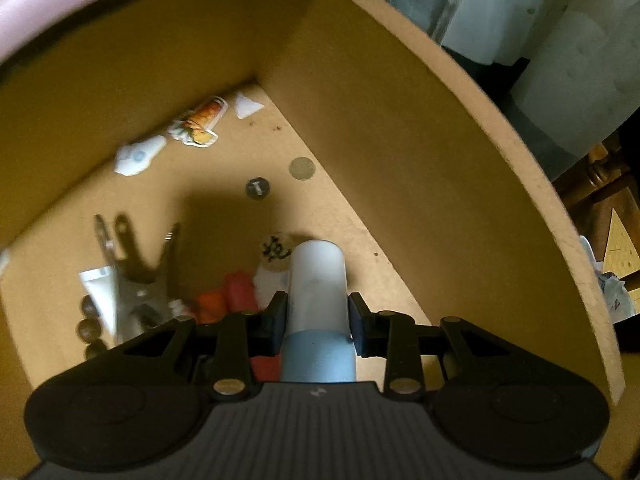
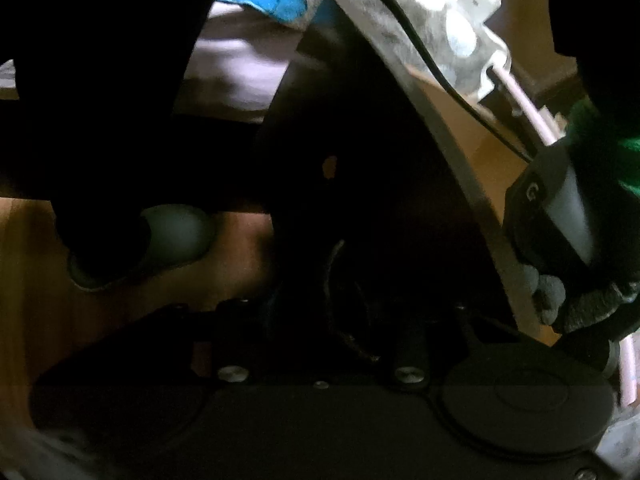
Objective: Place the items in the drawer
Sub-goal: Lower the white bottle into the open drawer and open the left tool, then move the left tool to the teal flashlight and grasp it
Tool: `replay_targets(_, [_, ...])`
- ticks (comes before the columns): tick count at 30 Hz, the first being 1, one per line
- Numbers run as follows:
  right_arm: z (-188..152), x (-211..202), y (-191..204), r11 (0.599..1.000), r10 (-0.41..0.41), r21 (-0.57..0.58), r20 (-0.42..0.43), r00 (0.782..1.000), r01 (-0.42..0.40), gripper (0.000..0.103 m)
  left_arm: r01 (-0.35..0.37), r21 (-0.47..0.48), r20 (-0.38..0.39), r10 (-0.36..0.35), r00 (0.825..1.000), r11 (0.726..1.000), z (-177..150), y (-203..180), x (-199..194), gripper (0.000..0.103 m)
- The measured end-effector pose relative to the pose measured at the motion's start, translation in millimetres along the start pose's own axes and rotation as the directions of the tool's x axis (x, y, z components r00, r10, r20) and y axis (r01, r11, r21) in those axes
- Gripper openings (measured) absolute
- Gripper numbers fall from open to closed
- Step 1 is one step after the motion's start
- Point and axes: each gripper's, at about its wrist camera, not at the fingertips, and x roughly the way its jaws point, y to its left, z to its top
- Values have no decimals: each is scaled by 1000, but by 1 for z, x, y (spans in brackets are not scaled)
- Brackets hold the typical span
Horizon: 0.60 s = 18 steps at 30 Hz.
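**Left claw over drawer, tube in grip**

Left gripper point(image 1: 317, 322) points down into the drawer point(image 1: 400, 152), clamped on a white-and-blue tube point(image 1: 318, 300). Coin point(image 1: 301, 168) at 12 o'clock; pliers point(image 1: 136, 264) at 9. Right gripper point(image 2: 320, 320) in shadow; grip cannot be told.

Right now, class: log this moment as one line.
left gripper: shut on tube | over drawer | right gripper: too dark

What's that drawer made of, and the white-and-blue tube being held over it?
The drawer looks like raw fibreboard: matte tan, uniform, no visible grain or varnish. The tube, clamped in the left hand-held gripper, looks like plastic: a smooth, frosted white cap over a pale blue body, though blur leaves it open.
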Motion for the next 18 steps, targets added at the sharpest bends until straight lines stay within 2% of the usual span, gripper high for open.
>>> replay_targets(1, [-1,2,-2,1000,6,9,-9,1000,-6,16,-1,1,-3,1,1000,1000,1,-1,5,31])
replay_targets(2, [-1,3,-3,1000,7,11,-9,1000,-7,15,-6,0,-8,6,1000,1000,1,-2,10,31])
replay_targets(6, [0,4,-4,1000,9,15,-12,1000,-9,14,-6,-16,-33,6,999,1000,-1,3,21,31])
replay_targets(10, [2,4,-3,1000,8,19,-15,1000,-8,13,-19,-12,-42,19,999,1000,-4,5,17,33])
replay_targets(12, [2,4,-3,1000,9,20,-15,1000,-9,13,-18,-26,-20,18,1000,999,-5,7,5,51])
replay_targets(18, [3,5,-2,1000,7,21,-17,1000,-7,13,4,-78,98,3,995,997,-9,-1,-56,54])
